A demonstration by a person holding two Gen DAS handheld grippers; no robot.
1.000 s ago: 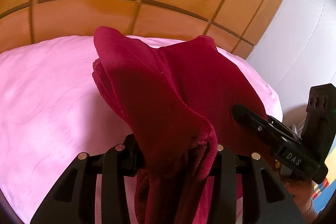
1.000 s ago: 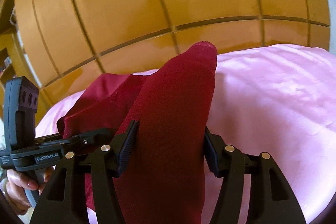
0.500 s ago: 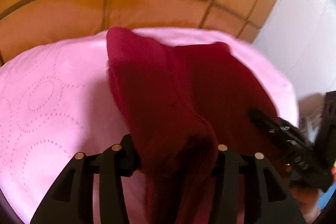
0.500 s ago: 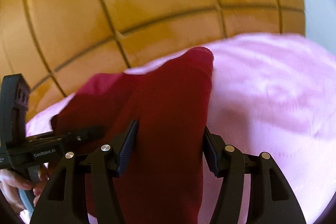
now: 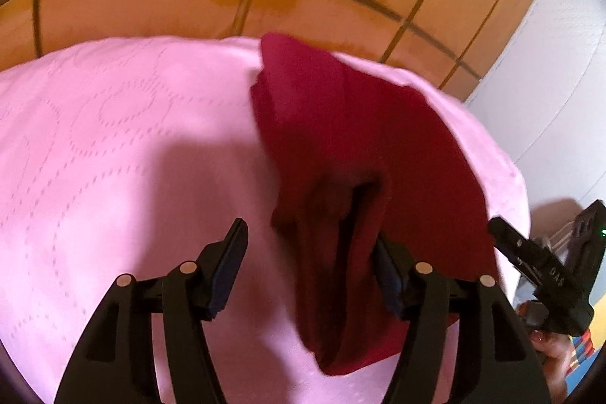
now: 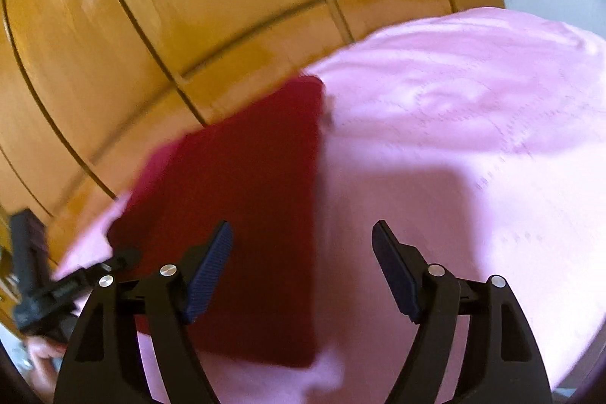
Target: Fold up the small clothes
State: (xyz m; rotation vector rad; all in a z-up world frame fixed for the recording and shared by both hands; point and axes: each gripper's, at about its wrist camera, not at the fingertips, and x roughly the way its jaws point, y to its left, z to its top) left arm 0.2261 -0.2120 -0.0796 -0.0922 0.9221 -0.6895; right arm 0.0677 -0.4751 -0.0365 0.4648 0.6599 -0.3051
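Opening over a pink bedspread (image 5: 113, 154), left hand-held gripper (image 5: 310, 252): jaws spreading, dark red garment (image 5: 341, 146) bunched between them, lying against the right pad, clear of the left one. Right hand-held gripper (image 6: 303, 252): jaws spreading, pads pressing nothing, garment's edge (image 6: 246, 214) lying flat beneath the left finger. Beyond the bedspread: glossy wooden panelling (image 6: 189, 6), pale wall (image 5: 549, 82).

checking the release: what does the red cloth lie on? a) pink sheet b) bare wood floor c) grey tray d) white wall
a: the red cloth lies on the pink sheet, between the right gripper's opening jaws, pads off it.
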